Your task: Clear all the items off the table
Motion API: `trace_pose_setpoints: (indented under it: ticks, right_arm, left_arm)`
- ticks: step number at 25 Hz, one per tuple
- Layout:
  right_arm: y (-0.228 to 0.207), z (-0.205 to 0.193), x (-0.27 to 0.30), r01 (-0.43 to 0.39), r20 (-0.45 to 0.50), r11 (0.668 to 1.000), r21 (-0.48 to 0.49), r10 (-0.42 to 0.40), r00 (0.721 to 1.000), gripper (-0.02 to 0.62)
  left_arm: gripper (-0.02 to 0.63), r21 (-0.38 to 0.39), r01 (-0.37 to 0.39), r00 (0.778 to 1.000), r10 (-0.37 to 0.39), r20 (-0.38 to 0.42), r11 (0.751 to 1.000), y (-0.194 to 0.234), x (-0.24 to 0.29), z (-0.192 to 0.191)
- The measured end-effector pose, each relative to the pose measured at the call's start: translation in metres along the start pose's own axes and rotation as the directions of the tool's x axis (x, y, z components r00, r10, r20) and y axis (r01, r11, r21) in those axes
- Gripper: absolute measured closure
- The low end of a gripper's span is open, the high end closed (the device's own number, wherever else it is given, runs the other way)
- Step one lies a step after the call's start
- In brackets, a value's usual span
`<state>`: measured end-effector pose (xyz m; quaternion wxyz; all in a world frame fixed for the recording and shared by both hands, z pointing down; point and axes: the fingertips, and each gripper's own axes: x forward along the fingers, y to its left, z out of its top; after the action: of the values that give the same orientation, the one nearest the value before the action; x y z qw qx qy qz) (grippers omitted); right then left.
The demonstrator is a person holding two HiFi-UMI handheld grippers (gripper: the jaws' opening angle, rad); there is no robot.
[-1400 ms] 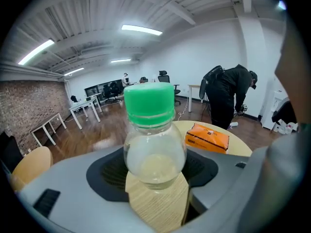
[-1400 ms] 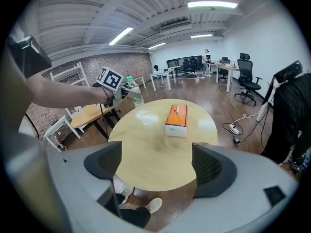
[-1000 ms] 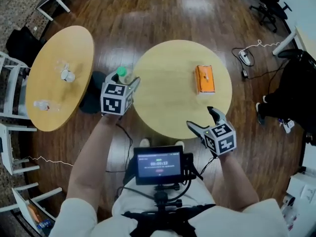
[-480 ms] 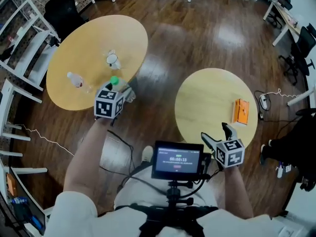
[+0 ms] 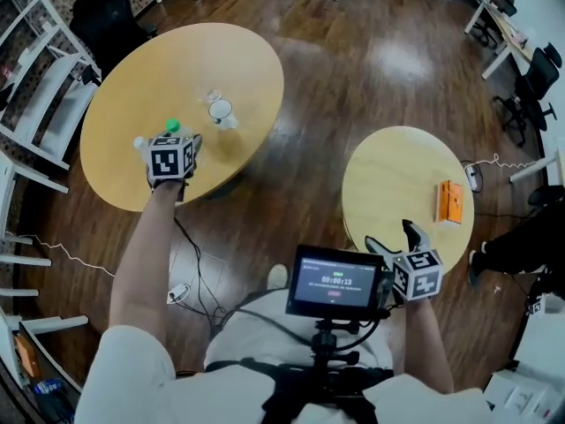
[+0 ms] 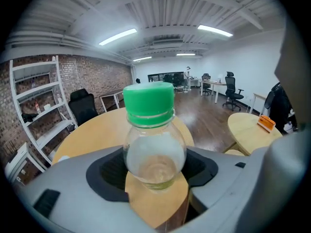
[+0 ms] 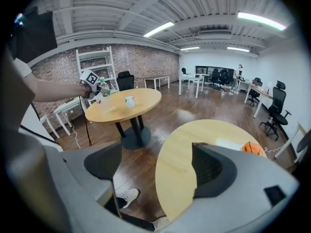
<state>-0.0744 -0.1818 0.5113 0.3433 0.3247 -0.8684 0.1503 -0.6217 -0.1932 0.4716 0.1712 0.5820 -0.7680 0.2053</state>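
Observation:
My left gripper [image 5: 179, 138] is shut on a clear plastic bottle [image 6: 151, 149] with a green cap [image 5: 173, 125], and holds it upright over the near part of the large round table [image 5: 132, 69]. In the left gripper view both pads press the bottle's shoulder. My right gripper [image 5: 395, 238] stands open with nothing between its fingers, at the near edge of the small round table [image 5: 388, 175]. An orange box [image 5: 449, 201] lies at that table's right side, and shows in the right gripper view as the orange box [image 7: 253, 148].
On the large table stand a white cup [image 5: 221, 110] and a clear glass [image 5: 212, 96]; another clear bottle [image 5: 139, 141] lies beside my left gripper. White shelving [image 5: 35, 78] lines the left side. A monitor [image 5: 335, 283] hangs at my chest. Office chairs [image 5: 534, 69] stand far right.
My left gripper has carried the green-capped bottle leftward, from beside the small table to over the large table. The view has swung left with it. The right gripper stays by the small table.

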Motion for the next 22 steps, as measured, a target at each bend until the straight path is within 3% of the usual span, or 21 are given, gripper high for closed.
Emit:
trace_pose_setpoints:
  ticks: [4, 11, 22]
  right_arm:
    - [0.016, -0.008, 0.0, 0.036, -0.023, 0.999, 0.04, -0.035, 0.999, 0.13]
    - [0.019, -0.023, -0.007, 0.095, -0.065, 0.993, 0.075, -0.09, 0.994, 0.13]
    - [0.034, -0.013, -0.003, 0.094, -0.058, 0.994, 0.062, -0.09, 0.994, 0.13]
  left_arm:
    - [0.304, -0.023, -0.009, 1.0, 0.009, -0.012, 1.0, 0.024, 0.032, -0.005]
    - [0.299, -0.02, -0.008, 0.999, 0.007, -0.036, 1.0, 0.026, 0.063, -0.025]
    - [0.282, -0.03, -0.005, 1.0, 0.005, -0.023, 1.0, 0.031, 0.067, -0.03]
